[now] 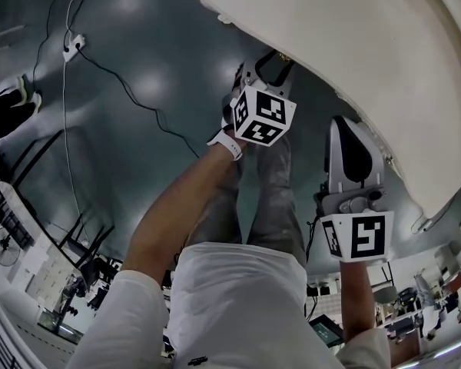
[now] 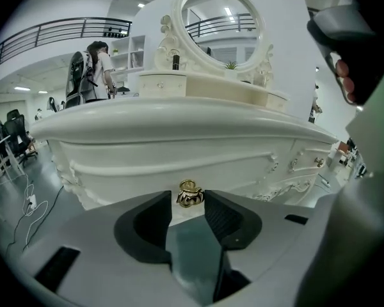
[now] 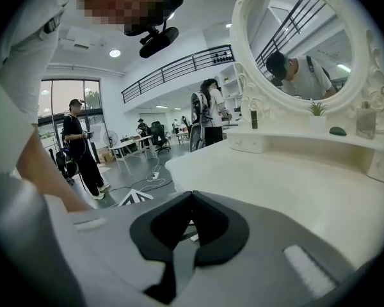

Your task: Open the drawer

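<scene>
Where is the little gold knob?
In the left gripper view the gold knob sits mid-picture on the white dressing table's drawer front, at the left gripper's open jaw tips.

The left gripper [image 2: 188, 204] has its jaws apart, and a gold handle [image 2: 189, 194] on the white drawer [image 2: 179, 165] shows in the gap at their tips. Above, the dressing table [image 2: 179, 117] carries an oval mirror [image 2: 221, 11].

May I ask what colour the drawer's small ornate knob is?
The small ornate knob is gold, clearest in the left gripper view.
</scene>
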Action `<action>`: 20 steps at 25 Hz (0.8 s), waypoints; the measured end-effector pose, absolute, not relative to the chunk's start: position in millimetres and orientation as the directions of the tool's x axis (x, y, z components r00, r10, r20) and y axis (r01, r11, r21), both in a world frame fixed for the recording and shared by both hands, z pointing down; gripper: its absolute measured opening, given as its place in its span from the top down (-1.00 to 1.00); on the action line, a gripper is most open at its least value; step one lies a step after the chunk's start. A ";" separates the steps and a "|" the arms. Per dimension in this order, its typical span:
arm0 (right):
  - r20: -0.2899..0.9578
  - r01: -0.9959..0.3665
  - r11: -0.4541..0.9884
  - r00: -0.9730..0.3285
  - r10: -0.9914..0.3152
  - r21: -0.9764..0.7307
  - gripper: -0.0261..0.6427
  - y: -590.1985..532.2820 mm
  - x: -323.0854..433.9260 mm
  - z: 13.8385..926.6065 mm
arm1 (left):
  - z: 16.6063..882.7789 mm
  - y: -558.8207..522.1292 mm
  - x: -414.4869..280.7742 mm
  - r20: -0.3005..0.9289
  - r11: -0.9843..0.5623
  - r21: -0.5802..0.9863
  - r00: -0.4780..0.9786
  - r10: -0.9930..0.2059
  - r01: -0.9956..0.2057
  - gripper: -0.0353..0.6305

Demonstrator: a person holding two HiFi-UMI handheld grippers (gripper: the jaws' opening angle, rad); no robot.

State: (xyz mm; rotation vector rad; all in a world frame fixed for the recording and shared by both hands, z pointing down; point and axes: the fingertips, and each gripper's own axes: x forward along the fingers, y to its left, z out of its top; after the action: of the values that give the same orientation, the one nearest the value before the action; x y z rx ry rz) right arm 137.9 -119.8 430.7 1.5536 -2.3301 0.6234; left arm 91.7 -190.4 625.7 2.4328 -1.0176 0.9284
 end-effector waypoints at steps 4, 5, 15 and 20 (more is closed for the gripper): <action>0.448 -0.922 0.329 -0.387 -0.806 -0.205 0.89 -120.4 138.2 432.0 | 628.7 -190.3 92.9 0.686 -0.691 0.068 0.536 -0.492 -0.720 0.50; 0.447 -0.922 0.328 -0.387 -0.807 -0.206 0.89 -119.8 138.9 431.4 | 628.4 -189.2 93.8 0.686 -0.692 0.071 0.538 -0.489 -0.719 0.50; 0.438 -0.918 0.337 -0.395 -0.807 -0.207 0.89 -118.1 135.5 426.8 | 625.8 -175.0 89.9 0.693 -0.694 0.085 0.543 -0.475 -0.715 0.50; 0.435 -0.915 0.348 -0.404 -0.805 -0.206 0.89 -119.6 124.2 427.6 | 628.6 -167.1 79.5 0.697 -0.699 0.087 0.545 -0.466 -0.710 0.50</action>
State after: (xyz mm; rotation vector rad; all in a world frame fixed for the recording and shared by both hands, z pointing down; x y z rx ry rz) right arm 124.2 -119.6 427.6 1.5409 -2.3562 0.6157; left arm 79.5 -167.1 628.6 2.4255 -0.9649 0.9385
